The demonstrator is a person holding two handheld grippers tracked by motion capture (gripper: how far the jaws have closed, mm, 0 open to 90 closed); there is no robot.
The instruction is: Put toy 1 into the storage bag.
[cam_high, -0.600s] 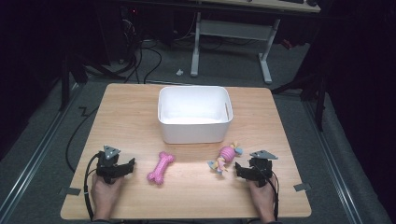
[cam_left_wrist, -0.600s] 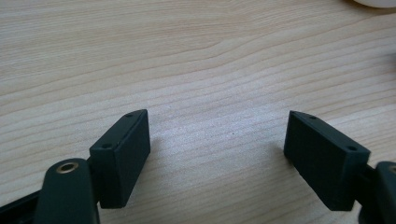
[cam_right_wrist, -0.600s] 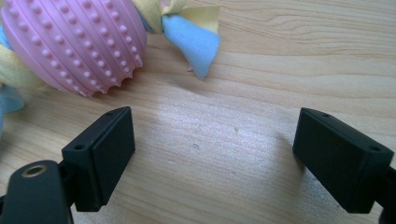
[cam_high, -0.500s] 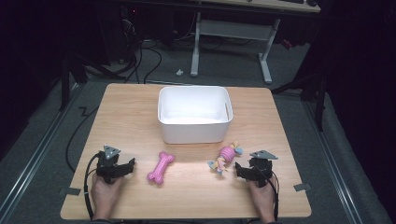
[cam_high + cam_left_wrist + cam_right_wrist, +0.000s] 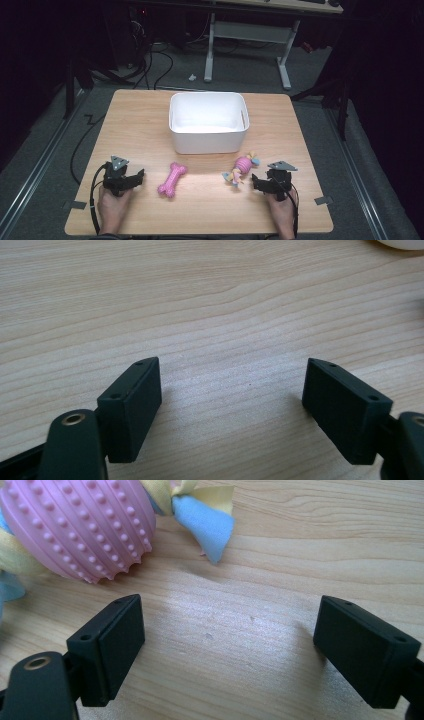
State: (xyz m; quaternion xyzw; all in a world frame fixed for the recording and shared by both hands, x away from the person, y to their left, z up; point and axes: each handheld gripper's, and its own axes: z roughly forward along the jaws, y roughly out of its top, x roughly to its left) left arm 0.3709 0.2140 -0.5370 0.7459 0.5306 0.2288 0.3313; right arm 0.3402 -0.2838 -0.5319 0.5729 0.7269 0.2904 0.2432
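Observation:
A pink bone-shaped toy [image 5: 172, 179] lies on the wooden table [image 5: 140, 125], in front of a white bin [image 5: 208, 122]. To its right lies a pink knobbly ball toy [image 5: 243, 165] [image 5: 75, 525] with yellow and blue fabric ties. My left gripper [image 5: 136, 179] [image 5: 230, 410] rests near the front left, open, with bare wood between its jaws. Near the front right my right gripper [image 5: 256, 183] [image 5: 227, 652] stands open and empty, just short of the ball toy.
The bin's rim [image 5: 402, 244] shows at the top right of the left gripper view. Beyond the table's far edge stand a desk frame [image 5: 247, 35] and loose cables [image 5: 160, 60] on the dark floor. Tape marks [image 5: 322, 200] sit near the front corners.

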